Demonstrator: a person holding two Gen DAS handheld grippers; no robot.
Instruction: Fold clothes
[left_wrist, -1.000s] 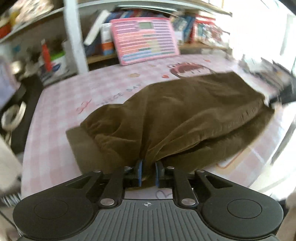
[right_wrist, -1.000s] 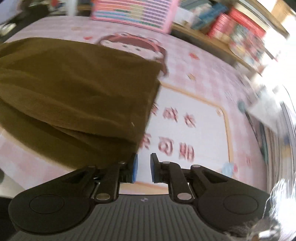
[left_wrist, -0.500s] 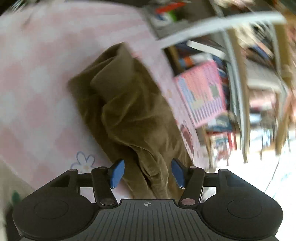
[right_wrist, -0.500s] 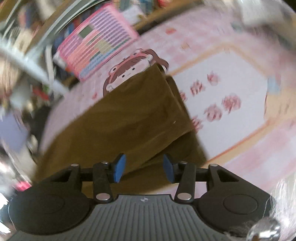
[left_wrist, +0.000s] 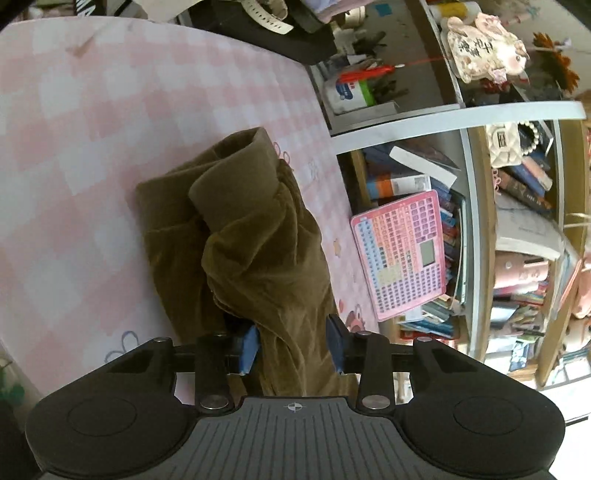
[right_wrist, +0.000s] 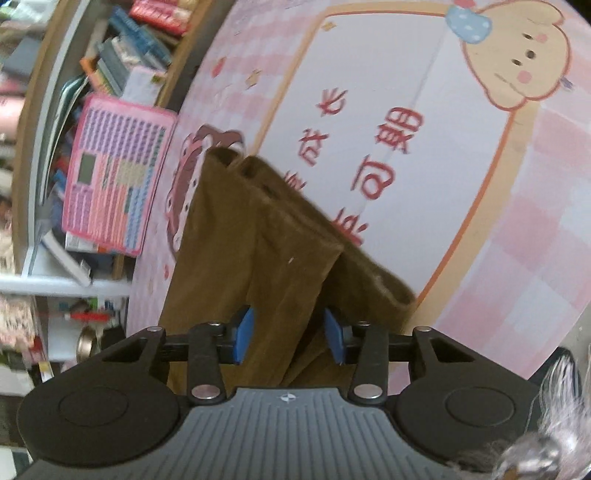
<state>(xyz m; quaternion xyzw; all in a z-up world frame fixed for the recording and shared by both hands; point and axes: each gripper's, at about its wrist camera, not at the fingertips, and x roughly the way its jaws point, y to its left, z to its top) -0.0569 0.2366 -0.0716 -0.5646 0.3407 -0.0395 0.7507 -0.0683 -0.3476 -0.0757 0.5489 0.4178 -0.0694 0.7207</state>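
Brown corduroy garment (left_wrist: 258, 251) lying folded and bunched on the pink checked tablecloth (left_wrist: 74, 155), beside the shelf (left_wrist: 472, 114) with books and a pink keyboard toy (left_wrist: 402, 251). Left gripper (left_wrist: 293, 345) with jaws spread apart, a fold of the cloth passing between the blue pads (left_wrist: 249, 345), not clamped. Right gripper (right_wrist: 290, 336) also parted, straddling the other end of the garment, pads (right_wrist: 243, 336) apart from the cloth edges
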